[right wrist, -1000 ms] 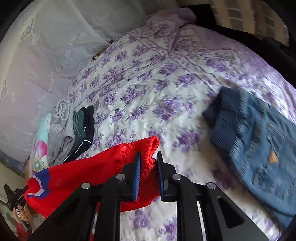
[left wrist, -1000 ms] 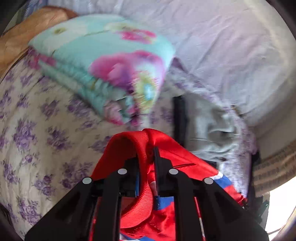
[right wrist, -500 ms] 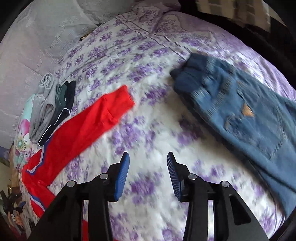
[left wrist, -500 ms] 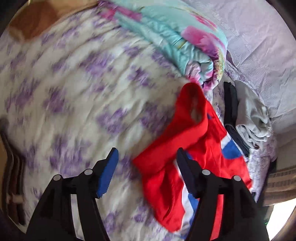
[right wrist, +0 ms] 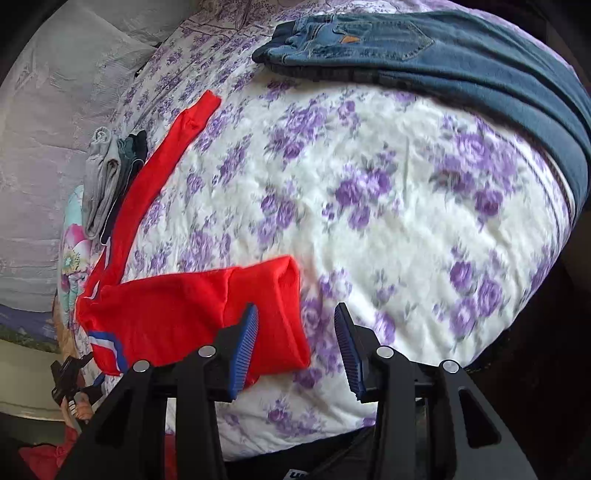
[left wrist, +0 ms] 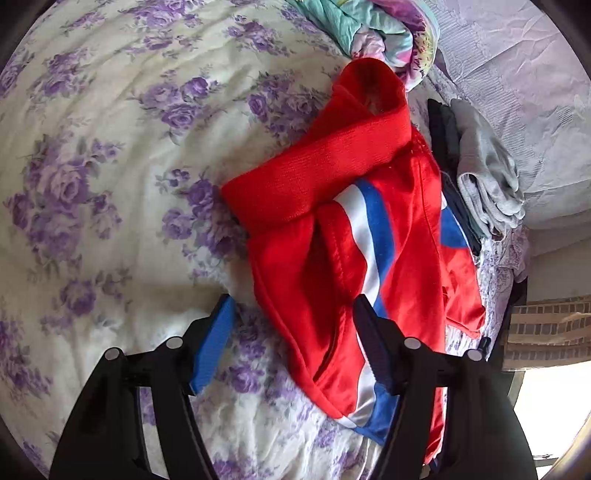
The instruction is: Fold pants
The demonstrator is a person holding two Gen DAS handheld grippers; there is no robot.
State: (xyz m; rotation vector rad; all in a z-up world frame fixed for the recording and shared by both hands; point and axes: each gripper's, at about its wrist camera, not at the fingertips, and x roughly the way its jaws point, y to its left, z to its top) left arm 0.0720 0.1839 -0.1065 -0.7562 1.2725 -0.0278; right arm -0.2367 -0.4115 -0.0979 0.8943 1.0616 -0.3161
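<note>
Red track pants [left wrist: 332,229] with white and blue stripes lie loose on the flowered bedspread [left wrist: 110,184]. The waistband end is bunched in the left wrist view. In the right wrist view the pants [right wrist: 192,314] show one leg stretched toward the pillows and the other leg's cuff near me. My left gripper [left wrist: 291,332] is open, its fingers straddling the pants' hip area just above the cloth. My right gripper [right wrist: 295,339] is open and empty, with its left finger [right wrist: 243,347] over the near cuff.
Blue jeans [right wrist: 424,48] lie across the far right of the bed. A stack of folded grey and dark garments [right wrist: 107,177] sits by the pillows, also in the left wrist view [left wrist: 484,166]. A folded floral quilt [left wrist: 376,26] lies beyond the pants.
Both grippers were shut on the red pants a second ago. They opened and let the pants drop onto the bed, then drew back; the right one now sits over the near cuff.
</note>
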